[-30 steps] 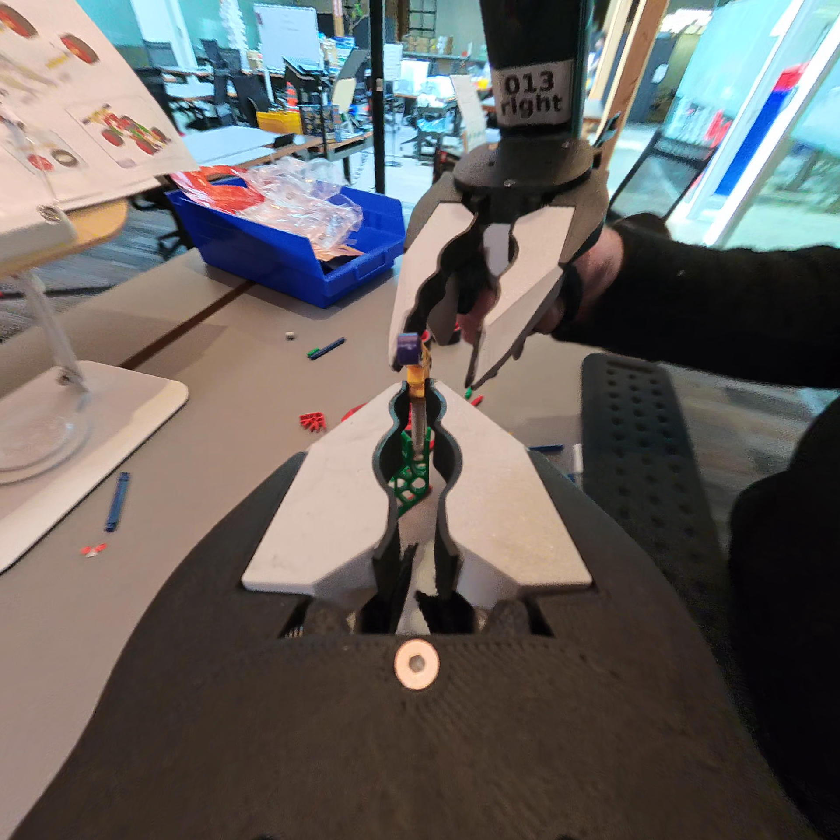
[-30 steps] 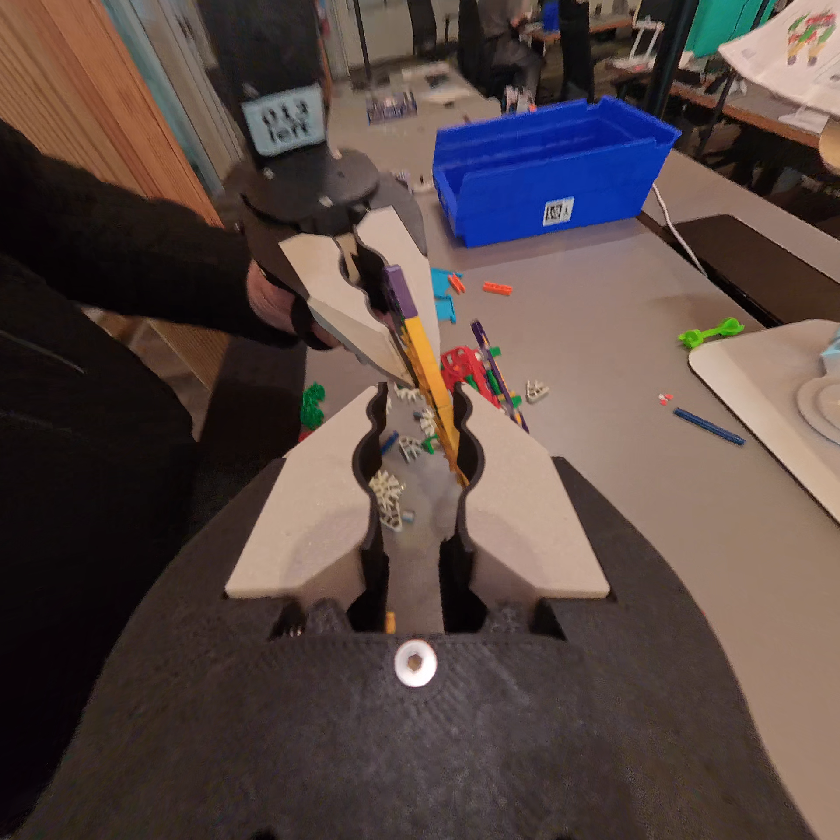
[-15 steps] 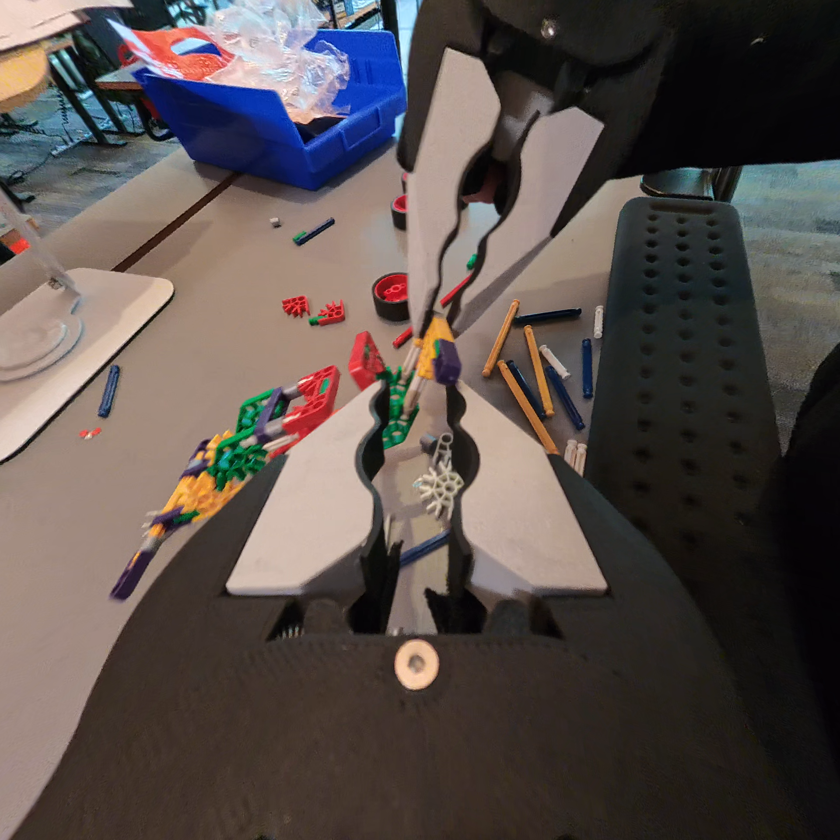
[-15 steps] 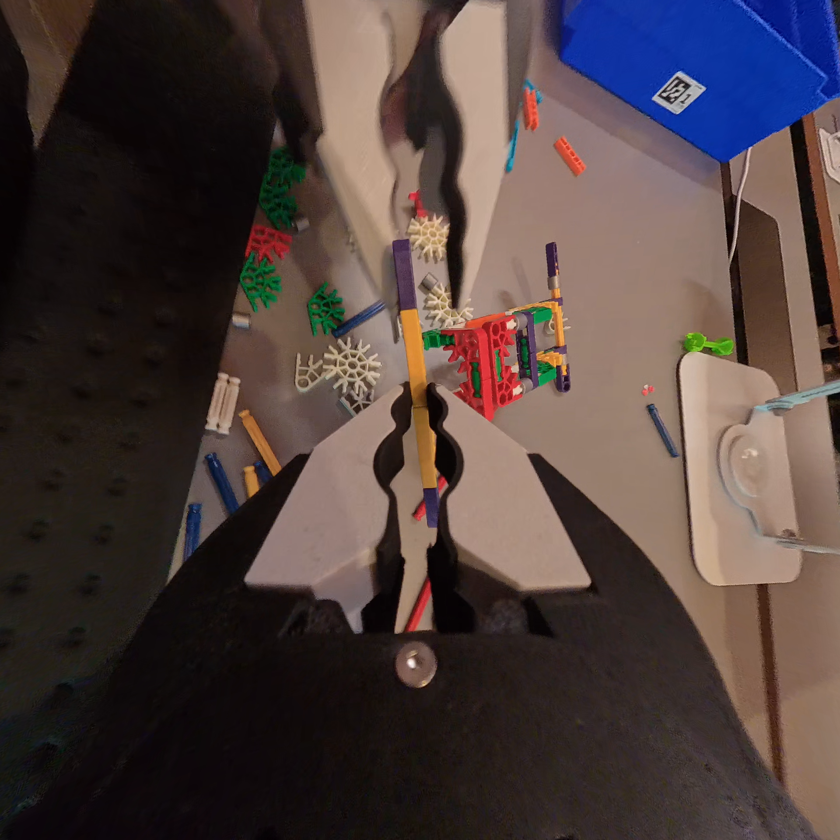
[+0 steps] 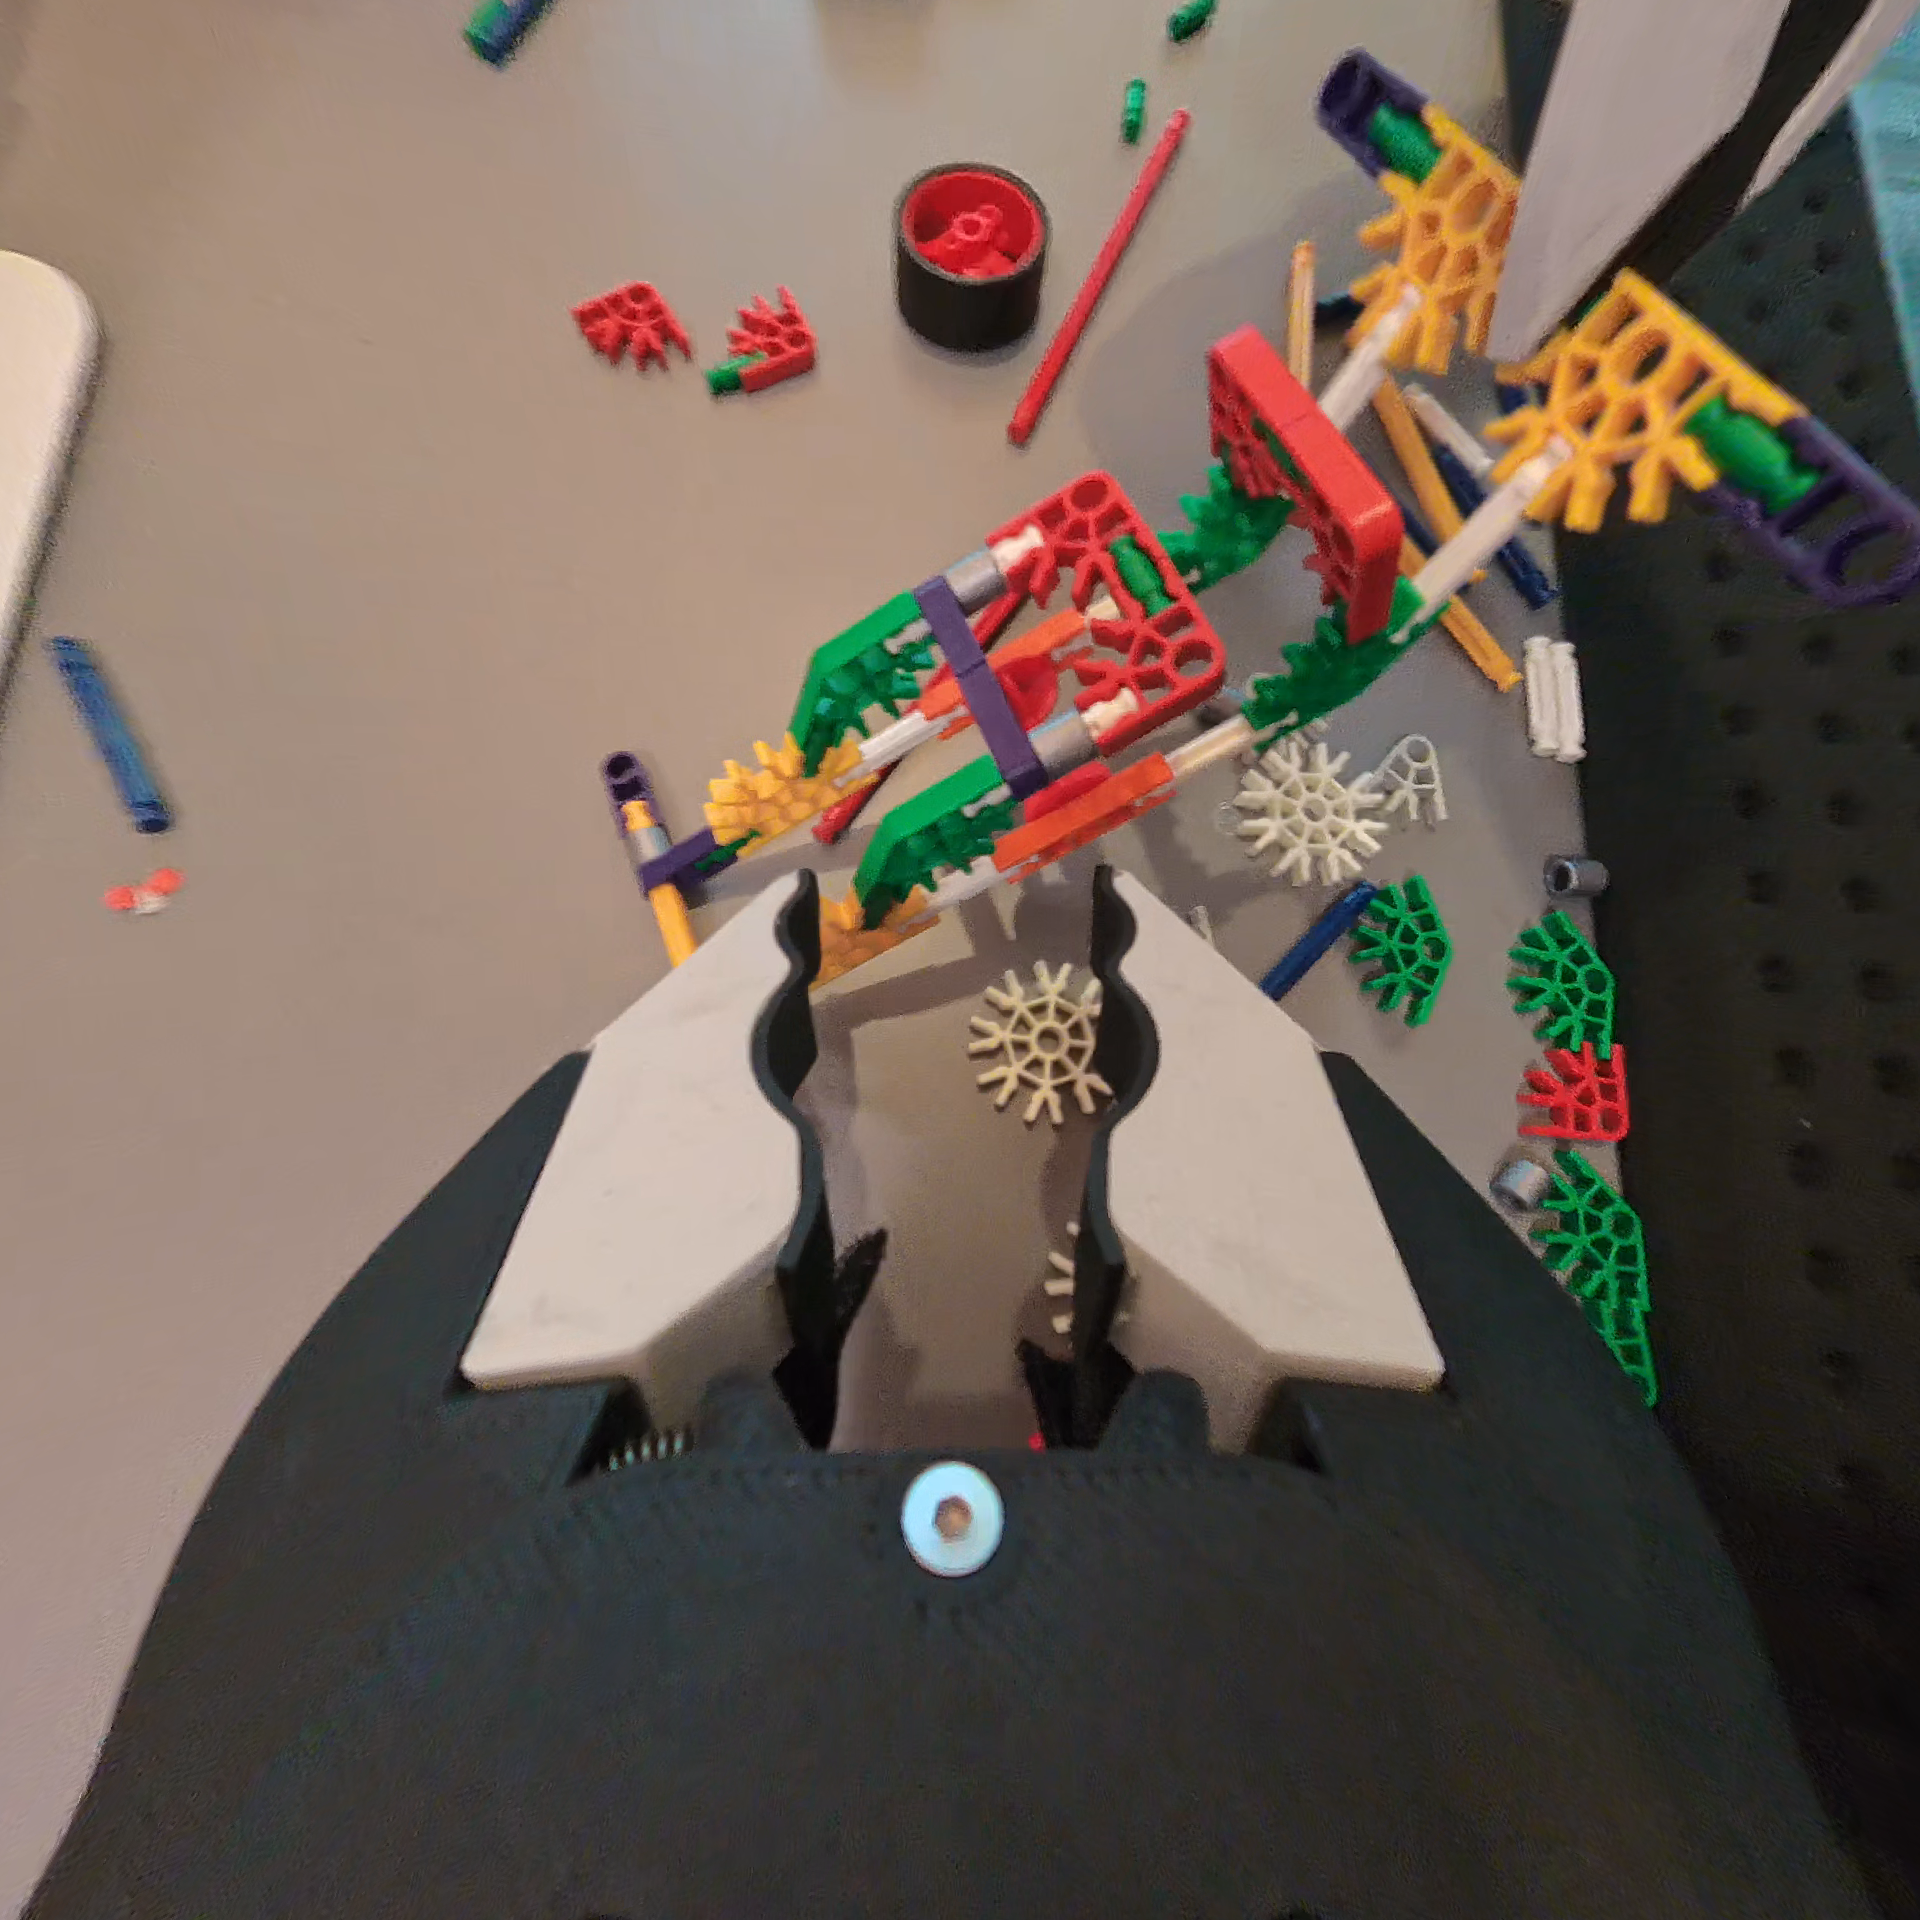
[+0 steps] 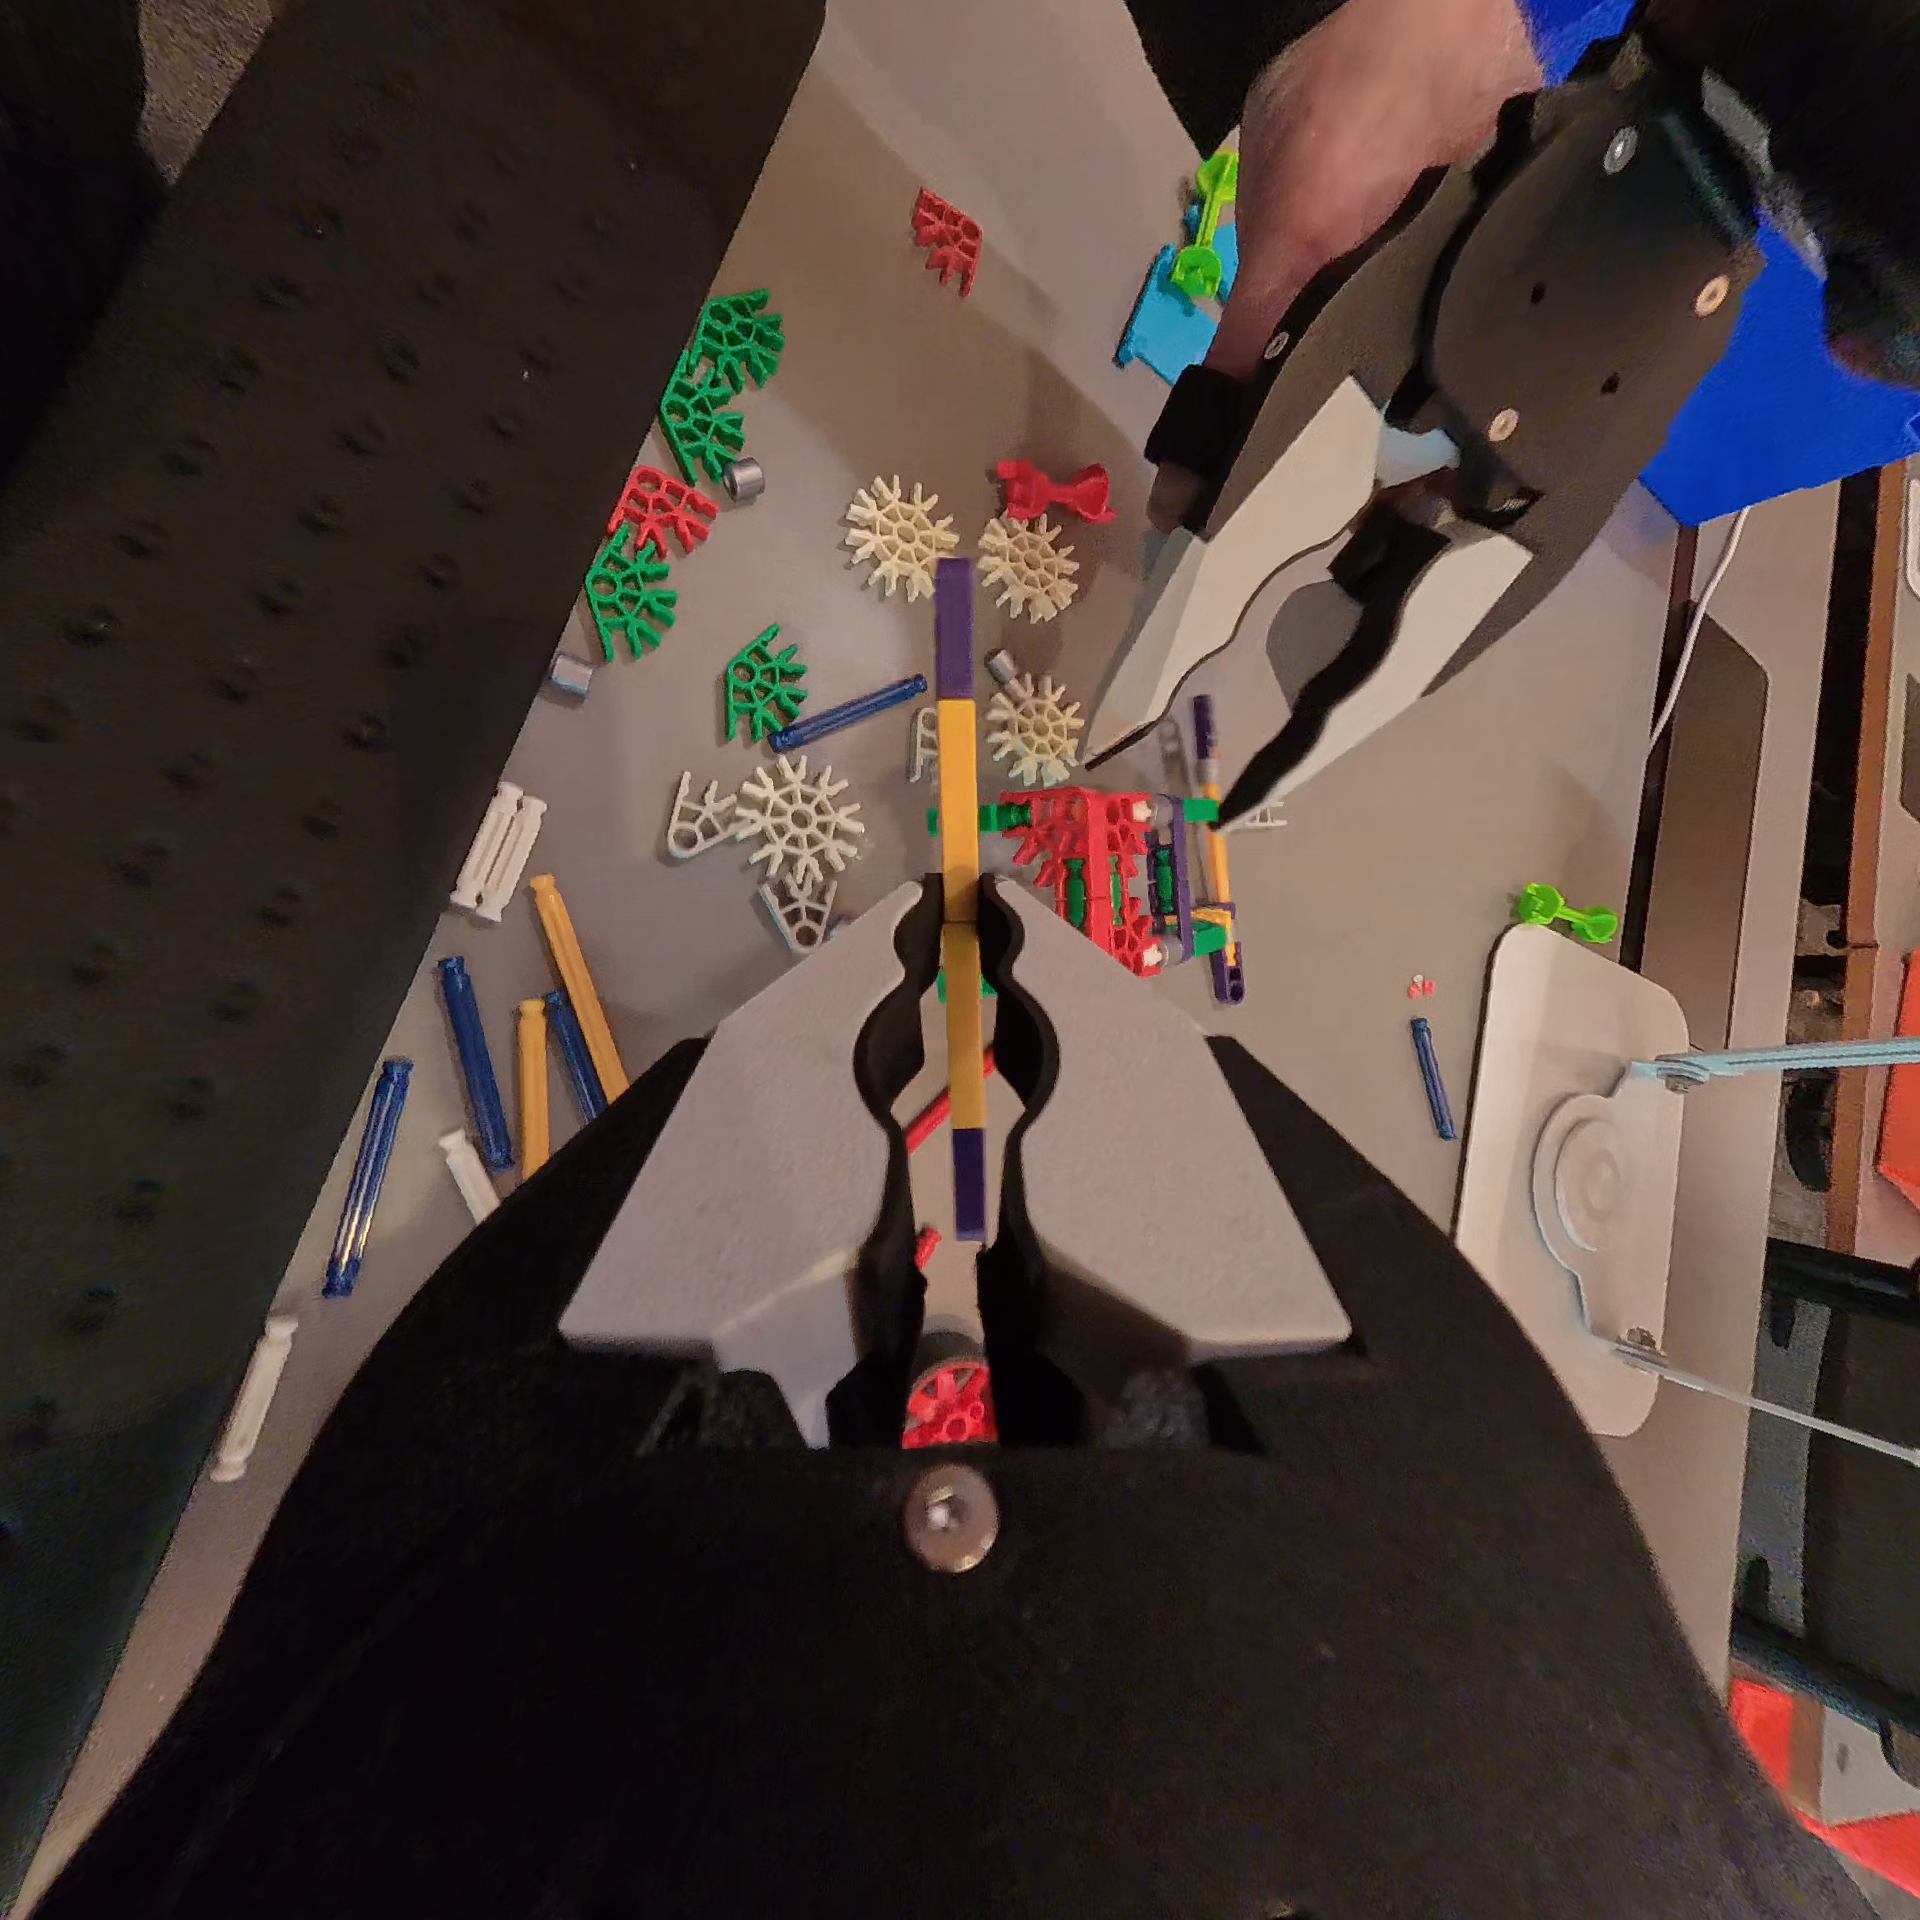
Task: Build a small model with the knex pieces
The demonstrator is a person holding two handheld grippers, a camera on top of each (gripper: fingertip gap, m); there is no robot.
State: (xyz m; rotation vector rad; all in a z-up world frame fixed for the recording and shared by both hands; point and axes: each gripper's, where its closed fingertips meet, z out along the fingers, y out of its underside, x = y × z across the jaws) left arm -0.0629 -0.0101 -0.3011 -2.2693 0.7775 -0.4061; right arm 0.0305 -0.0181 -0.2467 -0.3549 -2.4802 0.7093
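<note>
Toy assembly [image 5: 1081, 665]: red, green, yellow, purple, orange, with white rods.
Snowflake connector [image 5: 1042, 1039]: cream.
Wheel [image 5: 971, 255]: black tyre, red hub.
Table [image 5: 364, 520]: plain grey.
Bin [image 6: 1787, 405]: blue.
Gripper fingers [image 6: 1143, 1132]: light grey, black inner edges.
Perforated mat [image 6: 312, 520]: black, dotted.

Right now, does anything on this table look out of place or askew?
Yes. The multicoloured plastic rod-and-connector model hangs tilted above the grey table, held at one yellow-and-purple end by the right claw. The left claw is open. Loose pieces lie scattered.
</note>
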